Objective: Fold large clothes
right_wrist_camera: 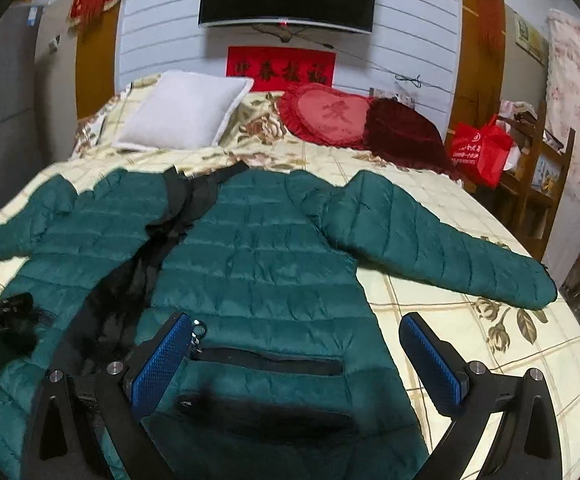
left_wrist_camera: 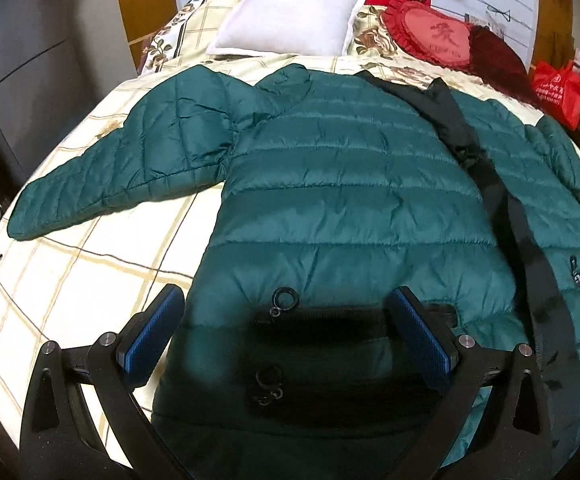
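Observation:
A dark green quilted puffer jacket [left_wrist_camera: 329,184] lies spread front-up on the bed, its hem toward me, both sleeves stretched out to the sides. A black lining strip [left_wrist_camera: 501,216] runs down its open front. My left gripper [left_wrist_camera: 290,312] hovers open over the left half of the hem, its blue pads [left_wrist_camera: 150,332] straddling a zipped pocket. In the right wrist view the same jacket [right_wrist_camera: 258,256] fills the middle. There my right gripper [right_wrist_camera: 301,340] stands open above the right half of the hem, over a black pocket zip [right_wrist_camera: 266,360]. Nothing is held.
The bed has a cream checked floral cover [left_wrist_camera: 90,280]. A white pillow [left_wrist_camera: 290,16], a red heart cushion [left_wrist_camera: 429,32] and a dark red cushion [right_wrist_camera: 405,136] lie at its head. A red bag [right_wrist_camera: 477,152] stands by a wooden shelf at right. A grey wardrobe [left_wrist_camera: 22,60] is at left.

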{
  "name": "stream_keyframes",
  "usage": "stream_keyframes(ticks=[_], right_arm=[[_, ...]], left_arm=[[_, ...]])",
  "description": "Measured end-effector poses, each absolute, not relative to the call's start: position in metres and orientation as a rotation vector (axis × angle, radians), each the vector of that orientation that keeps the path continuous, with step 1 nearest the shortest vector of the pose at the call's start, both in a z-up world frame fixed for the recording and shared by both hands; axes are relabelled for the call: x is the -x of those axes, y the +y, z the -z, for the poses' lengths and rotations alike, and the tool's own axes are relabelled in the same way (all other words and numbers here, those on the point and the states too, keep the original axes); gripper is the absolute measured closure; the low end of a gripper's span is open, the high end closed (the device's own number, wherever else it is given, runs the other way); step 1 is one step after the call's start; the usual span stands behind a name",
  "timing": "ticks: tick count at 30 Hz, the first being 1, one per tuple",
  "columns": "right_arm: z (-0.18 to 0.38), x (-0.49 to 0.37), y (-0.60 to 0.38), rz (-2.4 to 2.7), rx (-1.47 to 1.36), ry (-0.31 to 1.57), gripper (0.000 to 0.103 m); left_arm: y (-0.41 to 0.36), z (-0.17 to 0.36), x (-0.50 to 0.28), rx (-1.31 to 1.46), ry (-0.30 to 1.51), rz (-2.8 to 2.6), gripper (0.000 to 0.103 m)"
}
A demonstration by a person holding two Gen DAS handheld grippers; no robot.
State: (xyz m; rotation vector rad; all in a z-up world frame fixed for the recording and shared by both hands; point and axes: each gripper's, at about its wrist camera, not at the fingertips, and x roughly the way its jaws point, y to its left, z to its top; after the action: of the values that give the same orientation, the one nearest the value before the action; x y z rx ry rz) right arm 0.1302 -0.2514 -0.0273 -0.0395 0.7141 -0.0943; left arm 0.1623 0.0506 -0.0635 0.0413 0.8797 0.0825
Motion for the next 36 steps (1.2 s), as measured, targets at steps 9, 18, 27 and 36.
stream_keyframes(ticks=[9,18,27,36], right_arm=[[0.074,-0.145,-0.260,0.123,0.069,0.941,0.000],[0.080,-0.149,-0.270,0.087,-0.017,0.966,0.000],[0.081,-0.150,-0.271,0.075,-0.022,0.948,0.000],[0.080,-0.148,-0.271,0.078,-0.020,0.938,0.000]], left_arm=[[0.050,0.074,-0.163,-0.030,0.912,-0.080,0.000],[0.054,0.081,-0.166,0.007,0.935,-0.066,0.000],[0.055,0.081,-0.166,0.012,0.937,-0.068,0.000],[0.056,0.081,-0.167,0.023,0.940,-0.061,0.000]])
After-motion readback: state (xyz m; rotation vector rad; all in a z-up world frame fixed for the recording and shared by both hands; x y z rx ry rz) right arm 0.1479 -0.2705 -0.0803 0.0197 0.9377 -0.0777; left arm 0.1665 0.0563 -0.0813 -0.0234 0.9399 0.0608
